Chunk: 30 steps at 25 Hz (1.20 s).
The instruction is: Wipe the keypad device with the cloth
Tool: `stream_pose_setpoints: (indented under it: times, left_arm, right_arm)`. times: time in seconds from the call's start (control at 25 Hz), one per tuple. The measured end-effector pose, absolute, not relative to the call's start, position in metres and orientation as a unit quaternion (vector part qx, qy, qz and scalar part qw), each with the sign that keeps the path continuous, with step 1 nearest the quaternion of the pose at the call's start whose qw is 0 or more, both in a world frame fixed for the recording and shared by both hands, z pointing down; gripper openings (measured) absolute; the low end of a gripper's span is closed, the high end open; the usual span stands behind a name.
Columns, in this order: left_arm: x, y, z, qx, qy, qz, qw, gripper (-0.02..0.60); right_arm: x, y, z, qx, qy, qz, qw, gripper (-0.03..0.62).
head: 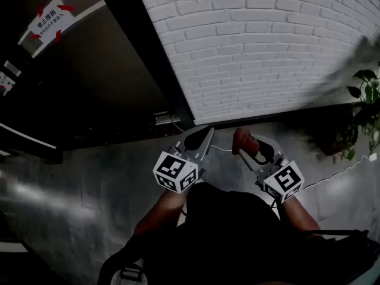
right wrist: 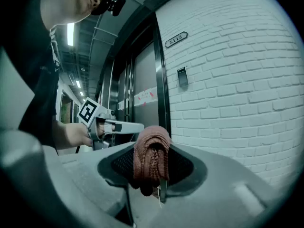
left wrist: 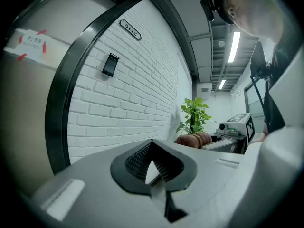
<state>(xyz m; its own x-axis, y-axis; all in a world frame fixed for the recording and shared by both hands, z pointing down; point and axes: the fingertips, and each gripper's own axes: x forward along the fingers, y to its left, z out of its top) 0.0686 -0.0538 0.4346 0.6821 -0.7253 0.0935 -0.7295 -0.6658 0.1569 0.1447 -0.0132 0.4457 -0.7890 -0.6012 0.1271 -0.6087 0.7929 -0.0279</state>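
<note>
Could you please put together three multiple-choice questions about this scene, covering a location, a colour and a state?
1. Where is the keypad device?
A. On the white brick wall, beside the dark door frame
B. On the floor
C. On the ceiling

2. What colour is the cloth?
A. Blue
B. Reddish-brown
C. White

3. What state is the right gripper in?
A. Open and empty
B. Shut on the cloth
C. Shut on a leaf

Answers:
1. A, as both gripper views show it mounted on the bricks near the frame.
2. B, as the right gripper view shows a reddish-brown knit.
3. B, as the cloth is bunched between its jaws.
</note>
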Motion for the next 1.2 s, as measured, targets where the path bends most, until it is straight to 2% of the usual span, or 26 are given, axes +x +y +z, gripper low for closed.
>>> stream_pose_setpoints:
  times: [0.44, 0.64, 0.76, 1.0, 1.2]
  left_arm:
    - [0.030, -0.099, 0.435, 0.917, -0.389, 0.013, 0.089, 0.015]
    - [0.015, -0.111, 0.427, 0.928, -0.361, 0.024, 0.092, 0.017]
    - [0.003, -0.120, 0.423, 0.935, -0.341, 0.032, 0.088, 0.015]
    - [-0.023, -0.134, 0.422, 0.941, -0.326, 0.029, 0.086, 0.016]
    - [-0.034, -0.134, 0.422, 0.950, -0.300, 0.035, 0.077, 0.015]
  right_arm:
    - [0.105, -0.064, 0.447, 0.336, -0.939, 0.029, 0.061, 0.144]
    - [0.077, -0.099, 0.430, 0.351, -0.932, -0.007, 0.095, 0.144]
    - [0.061, -0.136, 0.405, 0.368, -0.915, -0.082, 0.142, 0.144]
    - [0.031, -0.213, 0.338, 0.413, -0.808, -0.327, 0.263, 0.144]
    - [0.006, -0.257, 0.265, 0.443, -0.711, -0.456, 0.300, 0.144]
